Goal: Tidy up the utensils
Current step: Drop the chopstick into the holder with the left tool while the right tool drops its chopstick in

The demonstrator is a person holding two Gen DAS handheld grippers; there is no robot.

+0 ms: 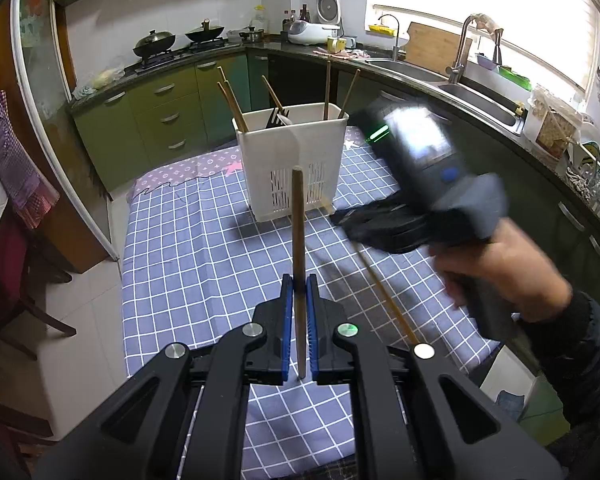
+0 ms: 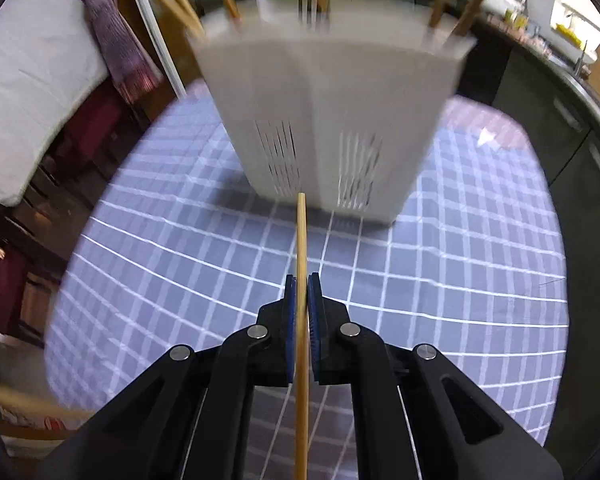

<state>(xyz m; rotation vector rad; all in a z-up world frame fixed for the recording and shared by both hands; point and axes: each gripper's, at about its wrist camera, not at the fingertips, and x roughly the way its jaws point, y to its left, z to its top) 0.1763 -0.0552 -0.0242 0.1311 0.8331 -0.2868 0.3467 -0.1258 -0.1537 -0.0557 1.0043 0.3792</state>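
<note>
A: Left tongs point(image 1: 300, 292) check, please.

B: I read them clenched on a brown chopstick point(image 1: 298, 240). The stick runs between the blue pads point(image 1: 287, 320) and points toward 12 o'clock, its tip over the front wall of the white utensil holder point(image 1: 292, 160).

A: And the right tongs point(image 2: 302, 294)?

B: Clenched too, on a paler bamboo chopstick point(image 2: 301, 280). In the right wrist view it passes straight through the pads and ends at 12 o'clock, just short of the holder's base. That view is smeared by motion blur, so I cannot tell whether the tip touches the cloth.

A: Where does the holder sit?

B: On the tabletop point(image 1: 204, 248), which carries a blue checked cloth. It stands upright at 12 o'clock from the left tongs. Several wooden chopsticks point(image 1: 232, 100) lean out of its compartments, and a dark fork head point(image 1: 278, 117) shows near the middle. I cannot tell which compartment holds it.

A: Anything at 3 o'clock?

B: In the left wrist view, the person's right hand point(image 1: 500, 276) grips the other tool's handle, blurred, with its pale chopstick slanting down toward 5 o'clock.
</note>
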